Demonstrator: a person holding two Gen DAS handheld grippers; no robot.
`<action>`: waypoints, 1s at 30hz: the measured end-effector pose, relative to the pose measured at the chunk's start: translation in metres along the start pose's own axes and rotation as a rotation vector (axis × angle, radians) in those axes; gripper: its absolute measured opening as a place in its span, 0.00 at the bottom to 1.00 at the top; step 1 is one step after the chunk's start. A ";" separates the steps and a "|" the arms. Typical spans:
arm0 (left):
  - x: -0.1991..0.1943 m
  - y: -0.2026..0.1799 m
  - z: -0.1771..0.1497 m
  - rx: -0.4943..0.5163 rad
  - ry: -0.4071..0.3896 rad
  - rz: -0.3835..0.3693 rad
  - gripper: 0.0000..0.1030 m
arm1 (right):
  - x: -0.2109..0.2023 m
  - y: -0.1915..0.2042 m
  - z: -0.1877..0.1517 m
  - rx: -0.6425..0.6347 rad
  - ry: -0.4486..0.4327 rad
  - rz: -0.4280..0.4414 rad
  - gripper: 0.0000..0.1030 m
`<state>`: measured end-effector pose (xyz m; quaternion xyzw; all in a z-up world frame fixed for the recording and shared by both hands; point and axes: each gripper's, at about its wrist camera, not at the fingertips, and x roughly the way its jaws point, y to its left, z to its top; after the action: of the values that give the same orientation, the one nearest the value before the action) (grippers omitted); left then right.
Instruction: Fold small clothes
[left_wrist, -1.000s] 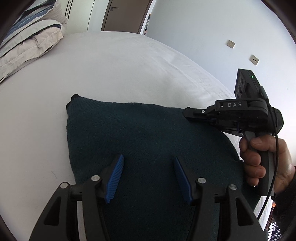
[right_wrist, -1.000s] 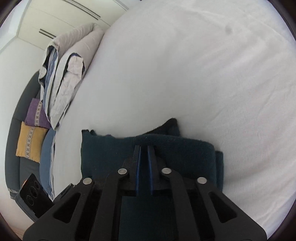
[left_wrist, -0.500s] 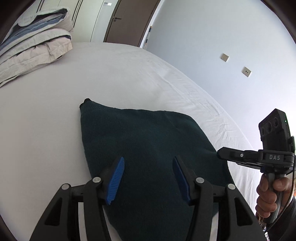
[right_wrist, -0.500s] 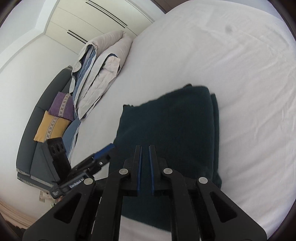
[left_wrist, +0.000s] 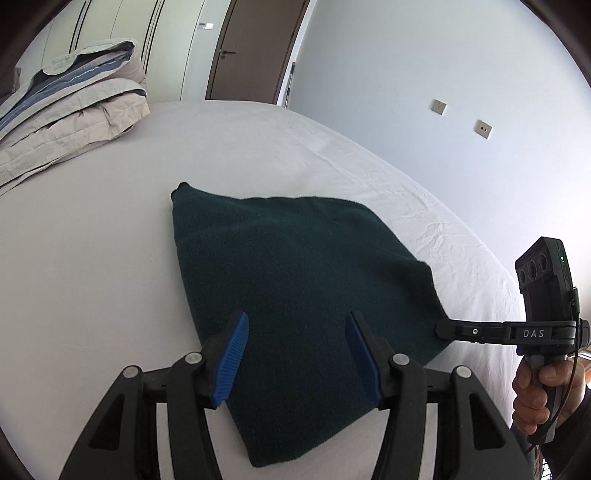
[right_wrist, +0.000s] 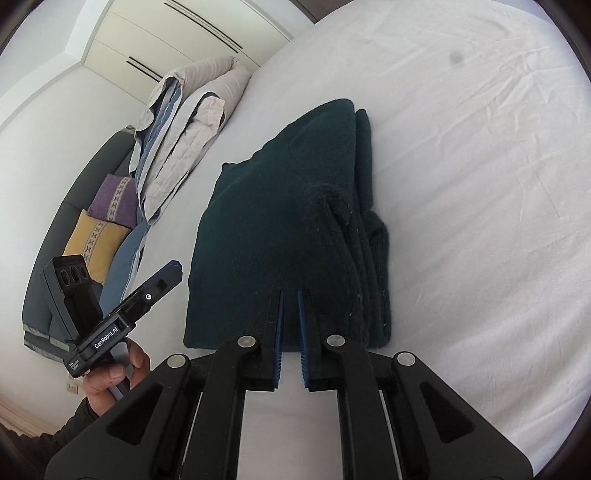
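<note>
A dark teal knitted garment (left_wrist: 295, 280) lies folded in layers on the white bed; the right wrist view shows its stacked folds (right_wrist: 291, 206). My left gripper (left_wrist: 295, 332) is open and empty, held just above the garment's near edge. My right gripper (right_wrist: 290, 295) has its jaws nearly closed with a thin gap and nothing between them, at the garment's near edge. In the left wrist view the right gripper (left_wrist: 443, 329) sits at the garment's right corner. In the right wrist view the left gripper (right_wrist: 173, 267) is off the garment's left side.
The white bed sheet (left_wrist: 92, 258) spreads all around the garment. A folded beige and blue duvet (left_wrist: 62, 122) lies at the far left of the bed. A sofa with purple and yellow cushions (right_wrist: 107, 218) stands beyond the bed. A wall (left_wrist: 443, 92) rises on the right.
Both grippers have pulled back and up from the garment. The right gripper has left the folded top and now sits at the garment's corner. The garment lies flat and folded.
</note>
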<state>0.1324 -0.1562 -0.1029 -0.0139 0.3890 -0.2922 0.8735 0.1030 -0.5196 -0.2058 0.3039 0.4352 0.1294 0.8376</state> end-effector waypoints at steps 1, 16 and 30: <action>0.010 0.001 -0.007 -0.003 0.045 0.000 0.58 | 0.006 -0.006 -0.005 0.003 0.022 -0.015 0.07; -0.011 0.041 0.012 -0.133 -0.050 0.055 0.86 | -0.043 0.006 0.040 -0.048 -0.159 -0.156 0.68; 0.072 0.083 0.028 -0.417 0.194 -0.122 0.62 | 0.082 -0.014 0.117 0.032 0.100 -0.093 0.49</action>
<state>0.2311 -0.1308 -0.1525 -0.1891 0.5214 -0.2578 0.7912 0.2451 -0.5379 -0.2164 0.2898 0.4922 0.0986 0.8149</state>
